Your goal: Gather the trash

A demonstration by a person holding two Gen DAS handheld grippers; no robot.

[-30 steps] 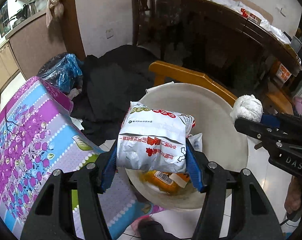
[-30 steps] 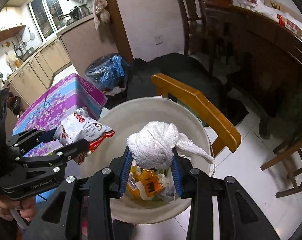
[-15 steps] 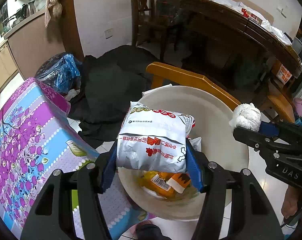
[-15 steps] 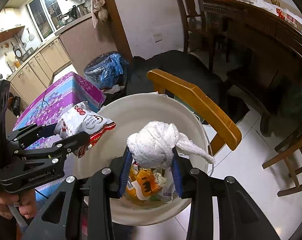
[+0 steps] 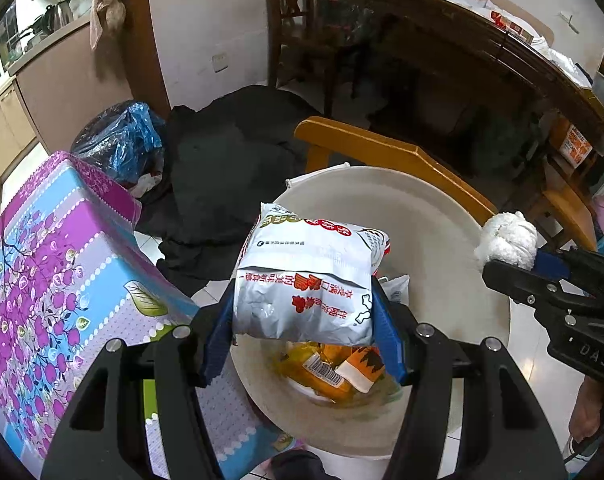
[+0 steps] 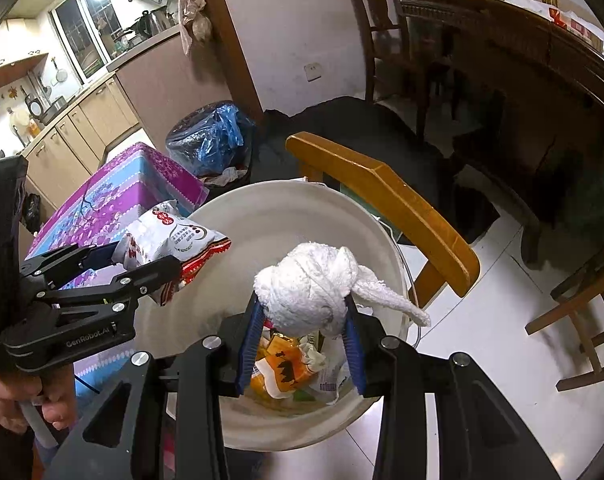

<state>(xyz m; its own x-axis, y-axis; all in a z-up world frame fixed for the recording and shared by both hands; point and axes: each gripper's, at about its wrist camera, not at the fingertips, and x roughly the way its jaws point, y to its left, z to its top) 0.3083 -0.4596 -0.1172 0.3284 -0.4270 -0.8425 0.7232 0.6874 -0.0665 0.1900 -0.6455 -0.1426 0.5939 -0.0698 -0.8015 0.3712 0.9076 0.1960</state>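
Observation:
My left gripper [image 5: 302,322] is shut on a white and red snack bag [image 5: 308,280] and holds it over the near left side of a white round trash bin [image 5: 454,248]. My right gripper [image 6: 302,334] is shut on a balled white cloth [image 6: 314,288] and holds it over the same bin [image 6: 286,220]. Orange wrappers [image 6: 280,372] lie at the bin's bottom. In the right wrist view the left gripper [image 6: 150,260] with the bag [image 6: 170,236] sits at the left; in the left wrist view the right gripper [image 5: 514,268] with the cloth [image 5: 506,240] sits at the right.
A table with a purple and blue flowered cloth [image 5: 54,264] stands left of the bin. A yellow wooden chair back [image 6: 382,200] rises just behind the bin. A blue-bagged bin [image 6: 210,136], a dark cloth heap [image 5: 230,160] and a dark wooden table [image 6: 522,64] stand farther back.
Both grippers, holding their loads, have moved a little farther over the bin, so its inside and the orange wrappers show more.

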